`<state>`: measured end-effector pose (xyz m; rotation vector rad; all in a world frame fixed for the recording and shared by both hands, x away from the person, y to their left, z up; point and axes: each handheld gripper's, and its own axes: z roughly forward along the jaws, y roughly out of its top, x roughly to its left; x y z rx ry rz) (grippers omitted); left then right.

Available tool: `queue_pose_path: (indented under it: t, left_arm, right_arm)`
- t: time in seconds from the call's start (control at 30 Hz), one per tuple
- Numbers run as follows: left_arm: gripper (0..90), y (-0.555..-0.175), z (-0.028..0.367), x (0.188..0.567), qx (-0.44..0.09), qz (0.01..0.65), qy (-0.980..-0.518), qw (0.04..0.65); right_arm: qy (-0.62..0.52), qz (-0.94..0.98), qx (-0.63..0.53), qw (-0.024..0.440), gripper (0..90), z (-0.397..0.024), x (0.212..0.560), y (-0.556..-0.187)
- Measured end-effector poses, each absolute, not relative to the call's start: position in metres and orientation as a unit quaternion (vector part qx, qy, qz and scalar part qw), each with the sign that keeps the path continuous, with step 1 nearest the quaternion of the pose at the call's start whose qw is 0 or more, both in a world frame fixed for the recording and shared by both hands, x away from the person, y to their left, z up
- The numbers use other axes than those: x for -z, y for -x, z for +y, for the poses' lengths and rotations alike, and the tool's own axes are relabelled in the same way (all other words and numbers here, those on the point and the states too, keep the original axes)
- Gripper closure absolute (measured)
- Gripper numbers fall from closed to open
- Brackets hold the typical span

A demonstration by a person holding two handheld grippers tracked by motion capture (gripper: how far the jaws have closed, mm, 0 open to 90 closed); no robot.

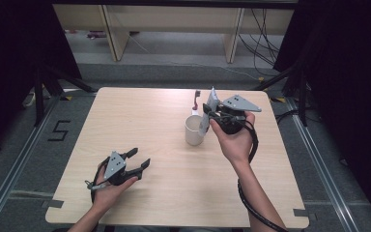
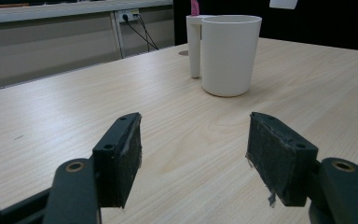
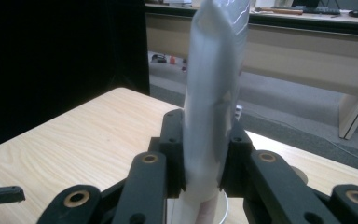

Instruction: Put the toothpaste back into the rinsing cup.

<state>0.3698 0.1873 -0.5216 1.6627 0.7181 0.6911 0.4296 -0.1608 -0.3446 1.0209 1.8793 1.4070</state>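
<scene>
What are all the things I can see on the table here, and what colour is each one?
White plastic mug with a handle: one, white, middle-right of the table, upright.
Silvery crinkly packet: one, grey-white, above the mug, pinched by the right gripper.
Small pink-and-dark object: one, far edge behind the mug; too small to tell.
Light wooden table: one, pale wood.
Left gripper: one, black and grey, near-left, jaws open.
Right gripper: one, black and grey, by the mug.

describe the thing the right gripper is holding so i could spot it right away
On the far right part of the pale wooden table stands a white mug. Just above it, the right gripper pinches a thin silvery packet, held upright. It is the one floppy, shiny thing there.
</scene>
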Motion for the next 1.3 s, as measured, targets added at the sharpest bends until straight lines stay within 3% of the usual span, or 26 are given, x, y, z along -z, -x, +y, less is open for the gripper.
queue_pose_path:
  t: [1.3]
  left_arm:
    - [34.7,-0.37,0.187,0.522,-0.293,0.301,-0.706,0.57]
  right_arm:
    - [-0.385,0.695,-0.526,0.305,75.3,-0.144,0.337,-0.455]
